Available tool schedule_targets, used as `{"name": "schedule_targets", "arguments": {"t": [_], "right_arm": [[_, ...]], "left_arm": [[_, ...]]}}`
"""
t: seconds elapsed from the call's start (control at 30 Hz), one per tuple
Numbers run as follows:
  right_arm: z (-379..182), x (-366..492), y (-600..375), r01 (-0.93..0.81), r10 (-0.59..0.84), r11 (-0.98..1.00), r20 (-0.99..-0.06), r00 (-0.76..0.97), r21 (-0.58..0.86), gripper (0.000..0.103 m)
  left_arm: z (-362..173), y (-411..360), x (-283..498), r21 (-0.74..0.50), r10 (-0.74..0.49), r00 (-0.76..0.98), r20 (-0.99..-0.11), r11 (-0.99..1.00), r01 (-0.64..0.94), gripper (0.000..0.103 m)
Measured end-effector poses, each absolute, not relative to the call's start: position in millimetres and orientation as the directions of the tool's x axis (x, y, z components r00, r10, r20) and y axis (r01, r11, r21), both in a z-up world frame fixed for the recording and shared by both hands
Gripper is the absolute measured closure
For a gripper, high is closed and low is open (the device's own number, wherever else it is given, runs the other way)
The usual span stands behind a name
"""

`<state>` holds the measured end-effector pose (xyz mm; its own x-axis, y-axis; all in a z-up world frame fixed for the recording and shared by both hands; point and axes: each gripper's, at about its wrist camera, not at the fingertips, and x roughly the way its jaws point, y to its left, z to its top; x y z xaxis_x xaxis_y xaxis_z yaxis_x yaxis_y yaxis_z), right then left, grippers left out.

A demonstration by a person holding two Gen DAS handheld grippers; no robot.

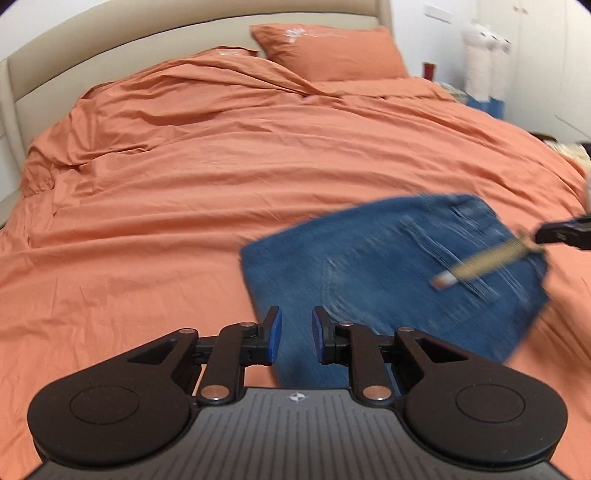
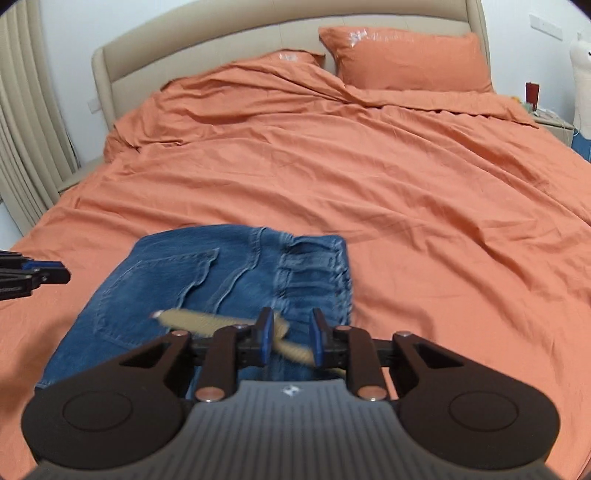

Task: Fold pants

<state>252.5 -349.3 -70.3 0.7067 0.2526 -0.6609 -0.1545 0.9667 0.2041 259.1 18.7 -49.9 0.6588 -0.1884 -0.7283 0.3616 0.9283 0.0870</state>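
The left tongs (image 1: 296, 341) are seen parted, with a clear gap between the blue pads (image 1: 273, 334) and nothing gripped; in the right view only their tip (image 2: 55, 275) shows at the left edge. Ahead of them and to their right, the jeans (image 1: 388, 273) lie folded into a compact block on the orange duvet (image 1: 184, 192), back pocket (image 2: 155, 291) up; the near edge of the denim runs beneath the left pads, though contact cannot be judged. The jeans are blurred in the left view.

A tan cord (image 1: 484, 260) with a pale tip is seen stretched across the denim toward the right tongs, whose black tip (image 1: 565, 232) enters at the right edge of the left view.

The right tongs (image 2: 291, 341) are likewise parted, poised above the waistband end (image 2: 314, 269) of the jeans. The cord (image 2: 207, 319) passes across the gap between their pads (image 2: 266, 339); it is not pinched, and whether it touches either pad cannot be told.

Far beyond both tongs, two orange pillows (image 2: 406, 61) are propped against a beige headboard (image 2: 221, 33). Beyond the right tongs and to their right, a nightstand (image 2: 554, 123) with a red cup (image 2: 532, 94) is visible.
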Motion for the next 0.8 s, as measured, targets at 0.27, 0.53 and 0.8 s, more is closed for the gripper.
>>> {"name": "schedule_targets", "arguments": {"t": [0.27, 0.53, 0.8], "right_arm": [[-105, 242, -342, -0.156, 0.243, 0.970, -0.673, 0.698, 0.188, 0.085], [-113, 242, -338, -0.151, 0.244, 0.969, -0.686, 0.685, 0.194, 0.084], [-116, 242, -338, -0.164, 0.243, 0.970, -0.688, 0.684, 0.179, 0.085]], "left_arm": [[-57, 12, 189, 0.124, -0.175, 0.614, -0.770, 0.903, 0.412, 0.065], [-110, 8, 159, 0.198, -0.074, 0.642, -0.763, 0.919, 0.340, 0.063], [-100, -13, 155, 0.424, 0.005, 0.737, -0.676, 0.821, 0.383, 0.094]]}}
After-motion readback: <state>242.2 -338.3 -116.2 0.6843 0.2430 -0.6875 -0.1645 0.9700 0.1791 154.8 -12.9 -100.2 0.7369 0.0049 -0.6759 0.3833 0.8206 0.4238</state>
